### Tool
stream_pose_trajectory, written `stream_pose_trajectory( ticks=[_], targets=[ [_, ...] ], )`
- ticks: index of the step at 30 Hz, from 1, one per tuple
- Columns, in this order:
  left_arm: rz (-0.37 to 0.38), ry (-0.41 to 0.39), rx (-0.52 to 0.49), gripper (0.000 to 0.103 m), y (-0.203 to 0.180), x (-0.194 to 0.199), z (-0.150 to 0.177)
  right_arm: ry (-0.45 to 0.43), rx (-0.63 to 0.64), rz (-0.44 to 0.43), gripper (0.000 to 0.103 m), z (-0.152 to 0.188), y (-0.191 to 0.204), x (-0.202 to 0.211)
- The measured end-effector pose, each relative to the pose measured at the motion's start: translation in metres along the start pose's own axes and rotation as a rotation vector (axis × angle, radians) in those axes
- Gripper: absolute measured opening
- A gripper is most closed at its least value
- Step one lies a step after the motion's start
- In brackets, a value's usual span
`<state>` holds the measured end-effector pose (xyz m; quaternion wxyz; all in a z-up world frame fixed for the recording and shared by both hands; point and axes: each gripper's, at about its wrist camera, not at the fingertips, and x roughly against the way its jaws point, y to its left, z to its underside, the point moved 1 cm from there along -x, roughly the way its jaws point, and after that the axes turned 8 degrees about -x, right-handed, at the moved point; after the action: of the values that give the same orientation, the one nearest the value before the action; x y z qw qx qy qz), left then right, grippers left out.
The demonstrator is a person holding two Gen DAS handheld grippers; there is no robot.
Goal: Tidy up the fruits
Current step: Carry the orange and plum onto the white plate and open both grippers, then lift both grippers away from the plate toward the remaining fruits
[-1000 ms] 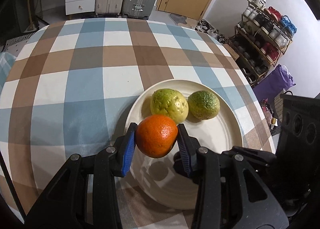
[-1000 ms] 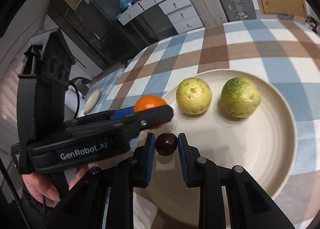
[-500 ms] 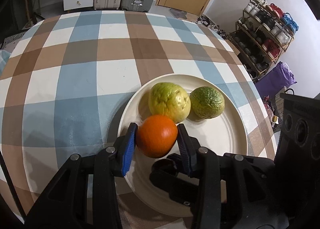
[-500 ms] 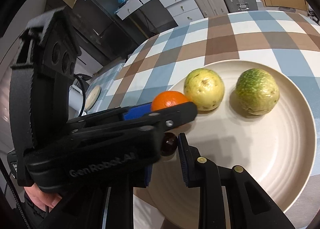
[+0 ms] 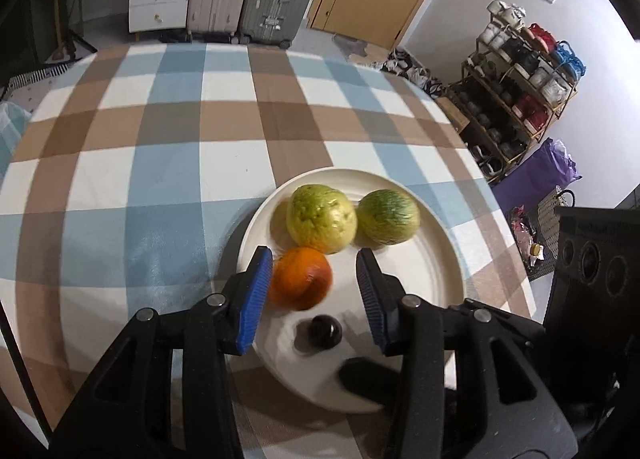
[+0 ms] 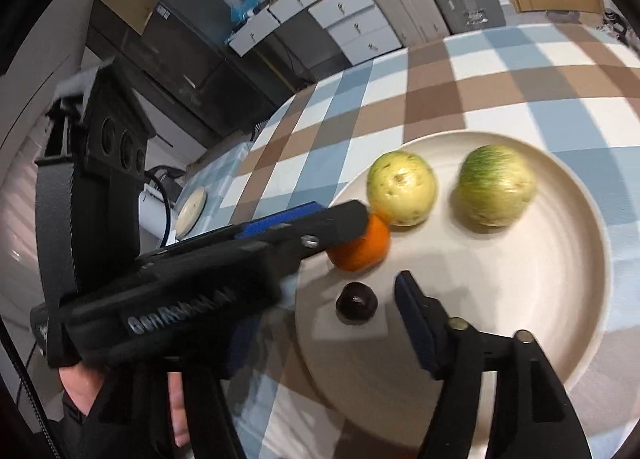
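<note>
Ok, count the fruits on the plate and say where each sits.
4 on the plate: yellow-green fruit at the back left, streaked green fruit beside it, orange in front touching the yellow-green one, small dark fruit nearest. None seems hidden.

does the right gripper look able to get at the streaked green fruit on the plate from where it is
Probably yes. The right gripper, jaws opening, has bare plate between it and the streaked green fruit; the small dark fruit sits off to the side.
</note>
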<state>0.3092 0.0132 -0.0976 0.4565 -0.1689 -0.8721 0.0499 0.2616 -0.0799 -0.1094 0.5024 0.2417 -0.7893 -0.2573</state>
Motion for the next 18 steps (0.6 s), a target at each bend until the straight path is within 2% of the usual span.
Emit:
stream_pose_trajectory(
  ticks=[1, 3, 6, 7, 9, 13, 15, 18],
  targets=[
    [0.000, -0.009, -0.006, 0.047, -0.003, 0.006, 0.001, -0.008, 0.001, -0.001, 0.069, 0.001, -0.001, 0.006],
    [-0.032, -0.042, -0.028, 0.059, -0.011, 0.023, 0.007, -0.038, -0.001, -0.002, 0.071, 0.005, -0.003, 0.022],
    [-0.054, -0.099, -0.057, 0.071, -0.023, 0.053, 0.016, -0.089, 0.011, -0.013, 0.085, 0.015, -0.006, 0.052],
    [-0.064, -0.114, -0.059, 0.072, -0.026, 0.063, 0.020, -0.113, 0.022, 0.005, 0.085, 0.019, -0.007, 0.062],
    [-0.075, -0.148, -0.056, 0.083, -0.034, 0.083, 0.028, -0.148, 0.047, 0.031, 0.085, 0.027, -0.007, 0.080],
    [-0.140, -0.212, -0.081, 0.087, -0.053, 0.119, 0.055, -0.215, 0.083, 0.083, 0.094, 0.041, -0.007, 0.109],
    [-0.171, -0.250, -0.091, 0.101, -0.061, 0.136, 0.073, -0.251, 0.139, 0.126, 0.095, 0.052, -0.002, 0.121],
    [-0.204, -0.300, -0.088, 0.102, -0.068, 0.159, 0.096, -0.288, 0.202, 0.168, 0.098, 0.070, 0.004, 0.136]
  ],
)
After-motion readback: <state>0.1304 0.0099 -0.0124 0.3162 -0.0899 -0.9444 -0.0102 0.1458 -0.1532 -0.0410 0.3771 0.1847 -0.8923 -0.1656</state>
